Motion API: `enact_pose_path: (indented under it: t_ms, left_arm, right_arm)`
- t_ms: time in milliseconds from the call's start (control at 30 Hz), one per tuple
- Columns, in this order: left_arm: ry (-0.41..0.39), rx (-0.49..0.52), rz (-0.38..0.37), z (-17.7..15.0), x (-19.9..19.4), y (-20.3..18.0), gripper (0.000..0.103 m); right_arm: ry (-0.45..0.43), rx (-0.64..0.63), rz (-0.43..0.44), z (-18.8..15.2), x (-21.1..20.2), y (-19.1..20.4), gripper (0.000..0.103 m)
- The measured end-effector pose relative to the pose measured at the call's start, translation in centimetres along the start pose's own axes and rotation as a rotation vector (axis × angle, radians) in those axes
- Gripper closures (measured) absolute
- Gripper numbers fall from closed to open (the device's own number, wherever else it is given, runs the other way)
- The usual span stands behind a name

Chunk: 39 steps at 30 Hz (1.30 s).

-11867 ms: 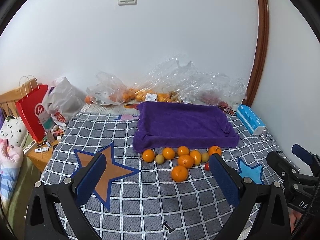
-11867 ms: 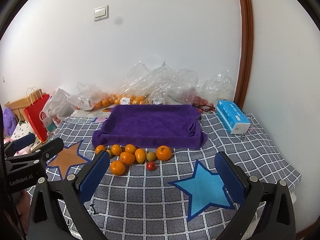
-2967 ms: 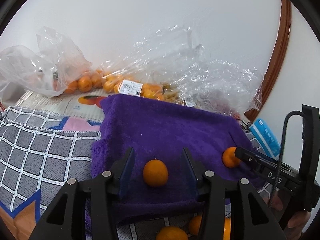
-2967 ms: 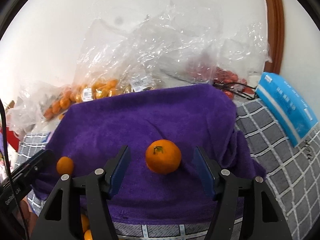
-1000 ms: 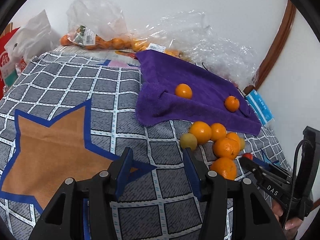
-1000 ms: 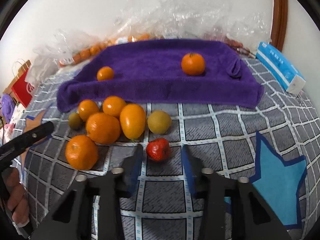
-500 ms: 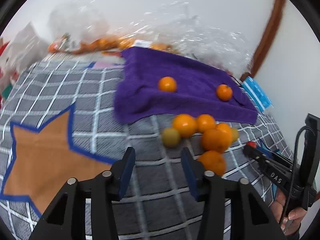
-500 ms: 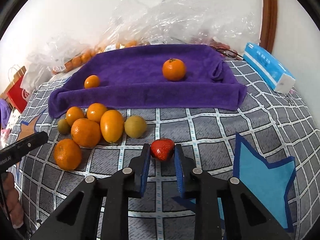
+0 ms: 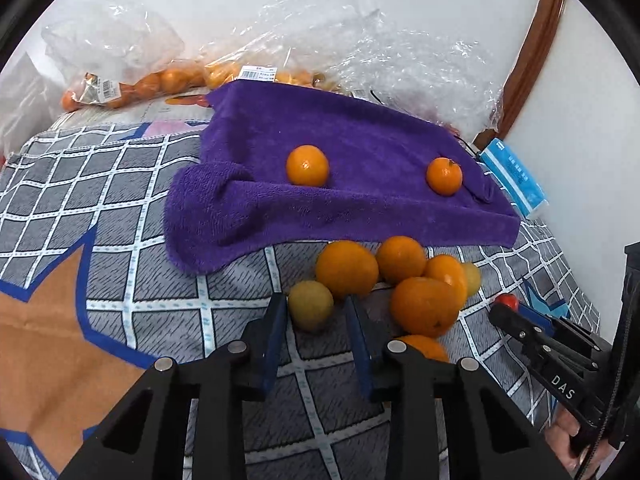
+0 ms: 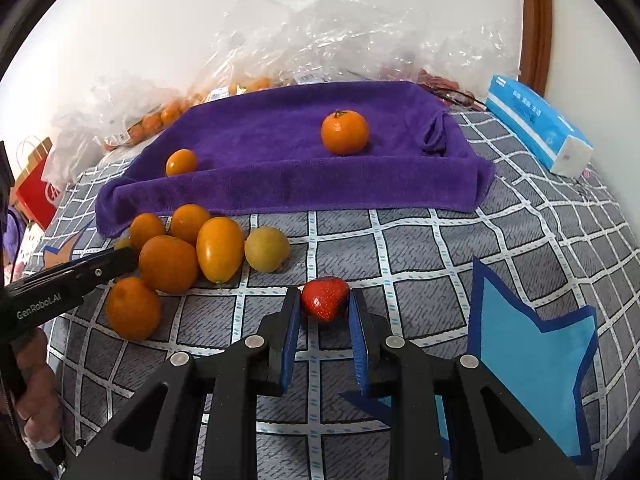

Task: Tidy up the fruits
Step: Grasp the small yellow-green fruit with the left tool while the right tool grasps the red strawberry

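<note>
A purple towel lies on the checked cloth with two oranges on it. In front of it is a cluster of several oranges and yellow-green fruits. My left gripper has its jaws around a yellow-green fruit, close to its sides. My right gripper is closed on a red strawberry resting on the cloth. A second yellow-green fruit lies beside the cluster.
Clear plastic bags with more oranges lie behind the towel along the wall. A blue tissue pack lies at the right. A red paper bag stands far left. A wooden door frame rises at the back right.
My left gripper has moved forward to the cluster and narrowed around the yellow-green fruit. My right gripper has closed in on the strawberry.
</note>
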<state>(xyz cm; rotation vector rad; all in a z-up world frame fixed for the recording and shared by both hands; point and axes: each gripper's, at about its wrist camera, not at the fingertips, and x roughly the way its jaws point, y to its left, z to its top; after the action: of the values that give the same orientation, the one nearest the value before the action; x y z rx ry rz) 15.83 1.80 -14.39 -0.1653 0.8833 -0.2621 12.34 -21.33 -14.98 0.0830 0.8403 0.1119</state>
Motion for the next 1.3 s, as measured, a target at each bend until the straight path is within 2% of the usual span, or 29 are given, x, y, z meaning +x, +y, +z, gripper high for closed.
enact_pose_path:
  t_ms: [167, 300, 467, 633, 733, 1100, 1300]
  left_arm:
    - [-0.014, -0.034, -0.008, -0.4, -1.0, 0.9, 0.081]
    - [0.008, -0.019, -0.004, -0.5, -0.7, 0.7, 0.08]
    - [0.002, 0.027, 0.043, -0.1, -0.2, -0.2, 0.08]
    - [-0.02, -0.046, -0.031, -0.4, -0.7, 1.3, 0.081]
    - [-0.052, -0.053, -0.054, -0.7, -1.4, 1.3, 0.081]
    - [-0.099, -0.113, -0.063, -0.8, -2.1, 2.2, 0.081]
    - [-0.106, -0.116, -0.029, -0.7, -2.2, 2.3, 0.081]
  right_arm:
    - [-0.005, -0.016, -0.005, 0.0, -0.1, 0.3, 0.079]
    - [-0.001, -0.012, -0.001, 0.0, 0.0, 0.2, 0.079]
    - [-0.003, -0.013, -0.007, 0.0, 0.0, 0.3, 0.079]
    - [-0.008, 0.0, -0.006, -0.1, -0.1, -0.1, 0.079]
    - [-0.007, -0.004, -0.011, 0.0, 0.0, 0.0, 0.079]
    - [-0.019, -0.024, -0.039, 0.0, -0.3, 0.3, 0.079]
    - [-0.034, -0.021, -0.051, 0.0, -0.6, 0.2, 0.079]
